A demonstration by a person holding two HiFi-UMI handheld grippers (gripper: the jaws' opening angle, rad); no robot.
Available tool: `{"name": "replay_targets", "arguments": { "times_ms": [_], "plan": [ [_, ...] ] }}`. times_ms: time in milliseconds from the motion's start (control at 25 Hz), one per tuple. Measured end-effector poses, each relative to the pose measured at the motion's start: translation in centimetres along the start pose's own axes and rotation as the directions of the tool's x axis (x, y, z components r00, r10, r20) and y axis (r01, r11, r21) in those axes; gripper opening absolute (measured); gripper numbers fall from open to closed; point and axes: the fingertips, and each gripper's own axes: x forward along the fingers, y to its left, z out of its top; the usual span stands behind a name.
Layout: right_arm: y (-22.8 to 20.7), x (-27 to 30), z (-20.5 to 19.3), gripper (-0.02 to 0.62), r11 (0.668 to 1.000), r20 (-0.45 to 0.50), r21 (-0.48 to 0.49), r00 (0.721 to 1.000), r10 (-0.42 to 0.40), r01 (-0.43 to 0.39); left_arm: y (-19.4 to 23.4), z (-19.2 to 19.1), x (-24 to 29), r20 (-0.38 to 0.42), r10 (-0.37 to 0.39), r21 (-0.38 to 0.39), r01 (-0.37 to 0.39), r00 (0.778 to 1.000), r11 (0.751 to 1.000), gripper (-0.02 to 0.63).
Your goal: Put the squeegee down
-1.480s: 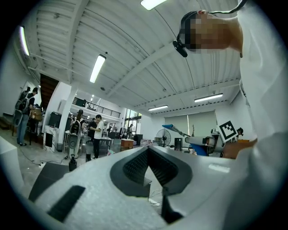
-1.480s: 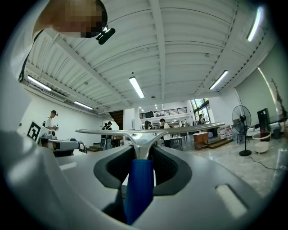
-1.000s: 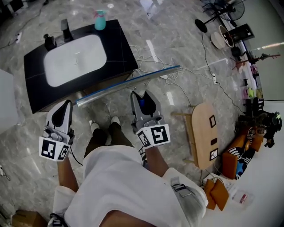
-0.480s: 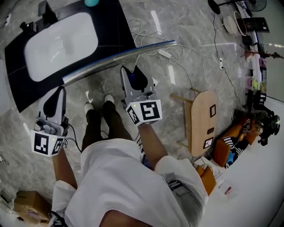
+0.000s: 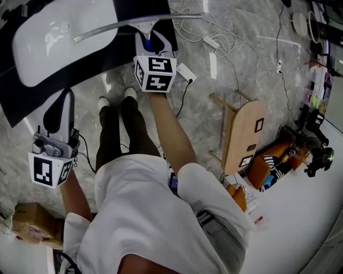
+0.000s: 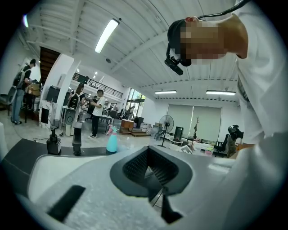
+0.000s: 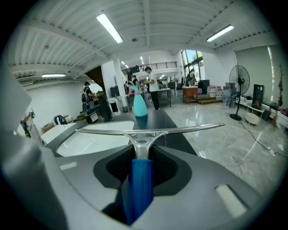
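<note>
Squeegee [image 5: 119,24] above sink [image 5: 37,48]; stool [image 5: 244,134] at right

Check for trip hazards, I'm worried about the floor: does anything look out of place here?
Loose white cables and a power strip sprawl across the floor beside the sink counter, close to the person's feet. Nothing else stands out.
</note>
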Motion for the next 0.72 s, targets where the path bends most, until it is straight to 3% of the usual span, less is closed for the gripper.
{"name": "replay_targets", "arguments": {
  "times_ms": [160,280,400,560,600,720],
  "plan": [
    [-0.6,2.6,-2.9,0.135,0.999,-0.173,0.032,0.984,-0.031,0.037,0.7,-0.1,0.1,-0.003,0.015,-0.006,-0.015,1.0,1.0,0.005],
    [-0.7,3.7,-4.8,0.137,0.999,-0.251,0.006,0.967,-0.049,0.052,1.1,-0.1,0.3,-0.004,0.02,-0.009,-0.02,1.0,1.0,0.006],
    [-0.7,4.0,-5.3,0.138,0.997,-0.244,-0.043,0.967,-0.071,0.062,1.4,-0.2,0.3,-0.001,0.02,-0.014,-0.02,1.0,1.0,0.005],
    [-0.5,3.9,-5.2,0.145,0.997,-0.23,-0.039,0.971,-0.067,0.06,1.2,-0.1,0.4,0.004,0.012,-0.013,-0.012,1.0,1.0,0.006],
    [-0.5,3.6,-5.0,0.206,0.997,-0.225,-0.039,0.972,-0.066,0.059,1.1,0.0,0.4,0.005,0.009,-0.012,-0.009,1.0,1.0,0.005],
    [-0.9,2.7,-4.5,0.304,0.998,-0.203,-0.03,0.977,-0.064,0.059,0.6,0.4,0.1,0.009,0.007,-0.007,-0.007,1.0,1.0,0.006]
  ]
}}
